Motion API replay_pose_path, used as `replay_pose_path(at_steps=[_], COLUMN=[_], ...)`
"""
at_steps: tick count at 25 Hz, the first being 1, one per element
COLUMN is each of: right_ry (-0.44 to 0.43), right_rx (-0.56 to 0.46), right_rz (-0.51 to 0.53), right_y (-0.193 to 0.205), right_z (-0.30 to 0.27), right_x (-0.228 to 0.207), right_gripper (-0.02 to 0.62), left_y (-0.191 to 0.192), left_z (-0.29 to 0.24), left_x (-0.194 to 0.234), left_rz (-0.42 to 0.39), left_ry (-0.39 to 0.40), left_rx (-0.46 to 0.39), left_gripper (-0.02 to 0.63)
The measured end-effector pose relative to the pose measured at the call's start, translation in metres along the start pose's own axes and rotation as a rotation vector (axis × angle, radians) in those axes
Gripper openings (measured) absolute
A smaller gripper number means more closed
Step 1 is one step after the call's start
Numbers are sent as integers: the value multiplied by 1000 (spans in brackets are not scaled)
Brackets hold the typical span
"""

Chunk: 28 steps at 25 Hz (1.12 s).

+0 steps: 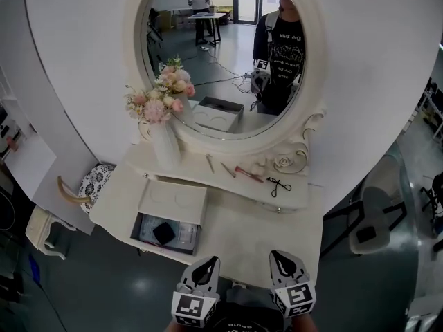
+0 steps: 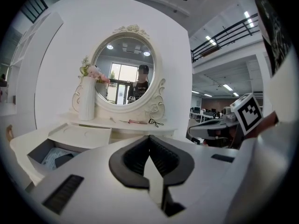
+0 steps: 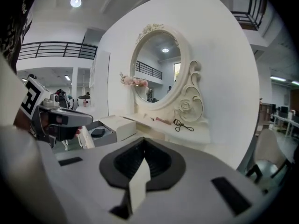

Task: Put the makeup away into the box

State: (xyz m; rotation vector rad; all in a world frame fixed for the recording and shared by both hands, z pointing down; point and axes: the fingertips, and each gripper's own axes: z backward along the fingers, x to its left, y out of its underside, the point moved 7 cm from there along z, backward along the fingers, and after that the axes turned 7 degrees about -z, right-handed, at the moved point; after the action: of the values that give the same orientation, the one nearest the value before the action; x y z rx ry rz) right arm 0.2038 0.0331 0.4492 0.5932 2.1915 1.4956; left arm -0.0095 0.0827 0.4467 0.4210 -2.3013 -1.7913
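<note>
On the vanity's raised shelf [image 1: 208, 178] lie two slim pencils [image 1: 210, 162], a red-pink stick [image 1: 248, 174] and a black eyelash curler [image 1: 278, 185]. The open box [image 1: 136, 225] sits on the left of the tabletop with a black compact [image 1: 164, 232] inside. Its white lid [image 1: 174, 200] is tipped back behind it. My left gripper [image 1: 210, 260] and right gripper [image 1: 277, 254] hover at the table's near edge, both shut and holding nothing. The left gripper view shows the left gripper [image 2: 149, 138] aimed at the mirror; the right gripper [image 3: 144, 140] points toward the curler [image 3: 183, 125].
A white vase of pink flowers [image 1: 165, 140] stands at the shelf's left end below the oval mirror [image 1: 221, 54]. A patterned stool [image 1: 93, 182] is left of the table and a grey chair [image 1: 370, 220] to its right.
</note>
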Motion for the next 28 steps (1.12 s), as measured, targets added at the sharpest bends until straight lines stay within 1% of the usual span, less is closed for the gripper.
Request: replay_pose_path(at_steps=[4,8,12,17,22,26,28], right_ry=[-14,-31,-48,-63,-65,-52,-43], right_rx=[21,36,45,39,26,19,19], right_rz=[10,-2,15,18,23,34,32], right_y=[-5,-12,-17,-23,-35,-44,-47], right_z=[-12,-24,-35,-47,-58,-67,-74], right_x=[-18,-39,-57,-73,-83,-90,-94], right_gripper=[6,6,7,6,8,8,12], left_y=[-9,-14,-11,-11,-9,-13,-13], left_z=[-18,-29,-39,-46,-48,-54,-57], left_x=[-4,-4,-6,-8,-9,-1,5], left_rz=[-15,15,35,58,62,52,45], left_ry=[-16,-43,-56,-103,-115,-120,-110], left_rx=[2,22,36,55,72,64,63], left_gripper=[15,15,15,15,15,15,15])
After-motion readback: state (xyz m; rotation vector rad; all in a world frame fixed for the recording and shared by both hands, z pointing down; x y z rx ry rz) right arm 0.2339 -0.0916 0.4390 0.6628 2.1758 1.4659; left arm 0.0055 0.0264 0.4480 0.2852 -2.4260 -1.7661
